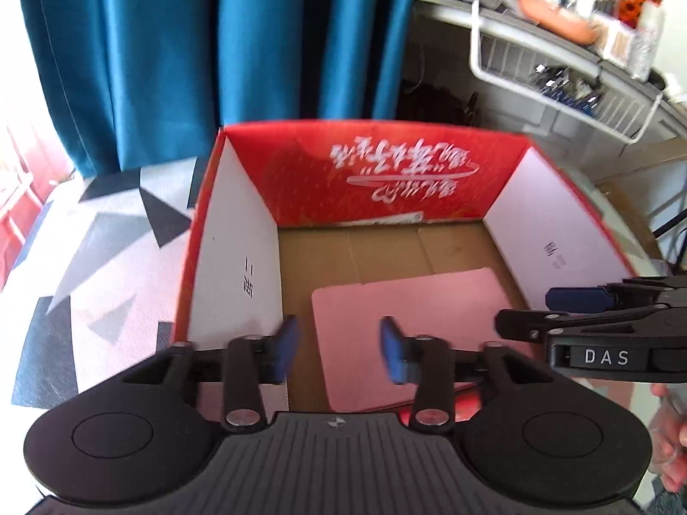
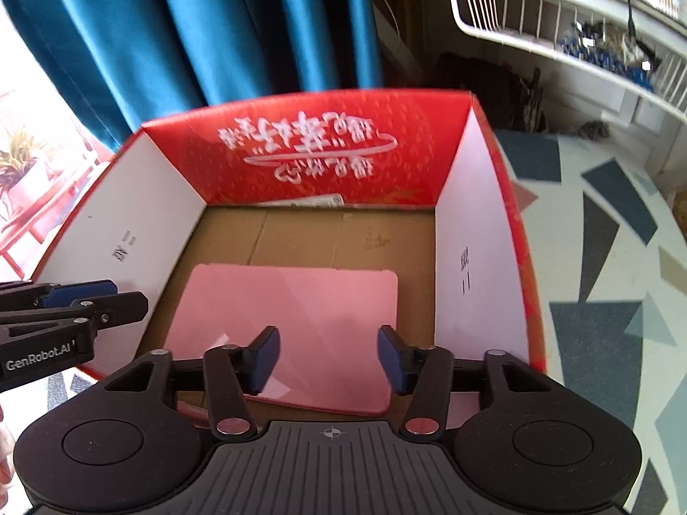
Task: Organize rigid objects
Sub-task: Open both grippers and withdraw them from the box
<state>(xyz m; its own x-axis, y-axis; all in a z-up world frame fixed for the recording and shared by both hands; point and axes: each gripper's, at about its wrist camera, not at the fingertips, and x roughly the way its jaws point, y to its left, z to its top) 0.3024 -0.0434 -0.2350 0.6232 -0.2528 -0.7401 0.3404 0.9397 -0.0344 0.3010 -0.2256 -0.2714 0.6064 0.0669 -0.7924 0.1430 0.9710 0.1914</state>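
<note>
An open red cardboard box (image 1: 365,171) (image 2: 326,146) with white side flaps sits on the patterned floor. A flat pink board (image 1: 412,322) (image 2: 300,313) lies on its brown bottom, toward the near side. My left gripper (image 1: 341,349) hovers over the box's near edge, open, with nothing between its blue pads. My right gripper (image 2: 328,358) also hangs above the pink board, open and empty. Each gripper shows in the other's view: the right one at the right edge (image 1: 579,313), the left one at the left edge (image 2: 86,304).
Blue curtains (image 1: 214,43) hang behind the box. A white wire rack (image 1: 558,81) with cluttered shelves stands at the back right. The floor (image 2: 609,236) has a grey, black and white geometric pattern. A person's fingers (image 1: 670,442) show at the right edge.
</note>
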